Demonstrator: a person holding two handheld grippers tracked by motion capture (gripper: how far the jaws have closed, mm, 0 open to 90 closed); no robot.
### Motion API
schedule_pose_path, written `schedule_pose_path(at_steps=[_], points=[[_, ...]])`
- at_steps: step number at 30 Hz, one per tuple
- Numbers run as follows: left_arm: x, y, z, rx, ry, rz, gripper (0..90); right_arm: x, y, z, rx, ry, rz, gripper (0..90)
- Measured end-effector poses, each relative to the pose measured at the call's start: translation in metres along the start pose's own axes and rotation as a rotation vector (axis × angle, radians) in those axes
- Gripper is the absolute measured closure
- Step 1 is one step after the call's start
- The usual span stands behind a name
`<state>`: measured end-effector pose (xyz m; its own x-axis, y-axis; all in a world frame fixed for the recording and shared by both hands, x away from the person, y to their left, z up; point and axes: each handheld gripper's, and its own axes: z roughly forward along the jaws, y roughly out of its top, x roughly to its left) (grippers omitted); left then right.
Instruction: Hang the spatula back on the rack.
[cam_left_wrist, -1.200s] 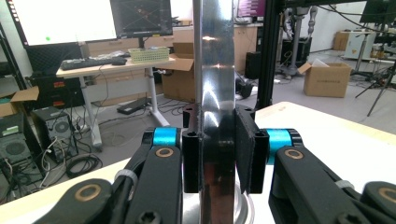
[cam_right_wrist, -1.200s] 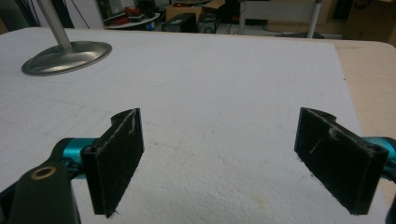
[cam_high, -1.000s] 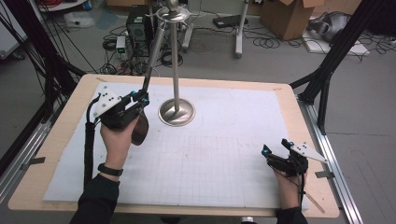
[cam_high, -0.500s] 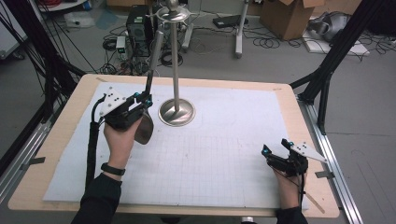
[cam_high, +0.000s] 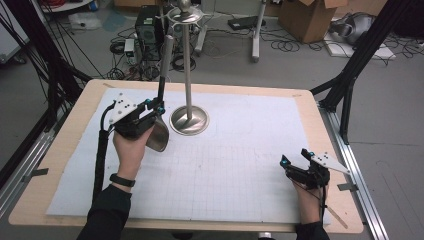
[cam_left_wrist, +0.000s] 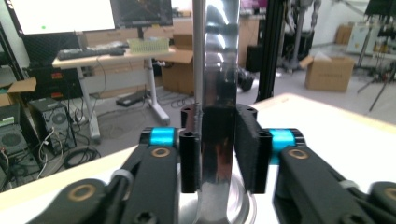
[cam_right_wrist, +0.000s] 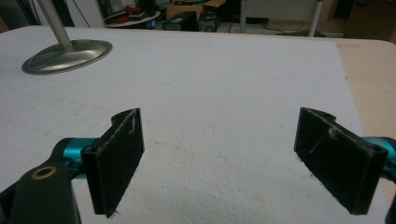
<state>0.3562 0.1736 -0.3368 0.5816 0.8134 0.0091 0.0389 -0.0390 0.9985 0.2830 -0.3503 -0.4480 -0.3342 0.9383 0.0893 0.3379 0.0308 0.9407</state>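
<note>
High view: long shiny steel ladle (cam_high: 161, 107) held upright in left gripper (cam_high: 154, 106), at 9 o'clock of silver round-based stand (cam_high: 189, 120).

Left gripper view: jaws just eased, pads flanking handle, right gap seen.

Right gripper view: right gripper (cam_right_wrist: 219, 154) spread wide, nothing held, over white foam mat (cam_right_wrist: 224, 70).

Light wood tabletop (cam_high: 65, 150) with rounded corners, almost fully covered by a big white gridded sheet (cam_high: 230, 165). A metal stand (cam_high: 189, 120) sits with its round base on the sheet toward the far side, left of centre, pole going straight up.
</note>
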Motion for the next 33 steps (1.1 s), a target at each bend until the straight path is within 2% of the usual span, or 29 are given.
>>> schedule_pose_path(at_steps=[1,4,12,16,21,28,33], points=[[0.001,0.001,-0.001,-0.007,-0.006,-0.016,67.5,0.000,0.000,0.000,-0.001,0.001,0.001,15.0],[0.003,0.001,-0.004,0.007,-0.026,-0.016,61.2,0.000,0.000,0.000,-0.003,0.001,-0.001,15.1],[0.004,-0.002,-0.018,0.030,-0.063,0.040,41.9,0.000,0.000,0.000,-0.002,0.001,-0.001,15.1],[0.005,-0.006,-0.028,0.052,-0.057,0.057,31.5,0.000,0.000,0.000,-0.002,0.002,-0.003,15.0],[0.015,-0.017,-0.045,0.069,-0.081,0.023,23.1,0.000,0.000,0.000,-0.002,0.002,-0.002,15.0],[0.026,-0.040,-0.068,0.142,-0.076,0.044,18.4,0.000,0.000,0.000,-0.002,0.001,-0.002,15.0],[0.032,-0.055,-0.082,0.170,-0.075,0.046,17.9,0.000,0.000,0.000,-0.001,0.000,0.002,15.0]])
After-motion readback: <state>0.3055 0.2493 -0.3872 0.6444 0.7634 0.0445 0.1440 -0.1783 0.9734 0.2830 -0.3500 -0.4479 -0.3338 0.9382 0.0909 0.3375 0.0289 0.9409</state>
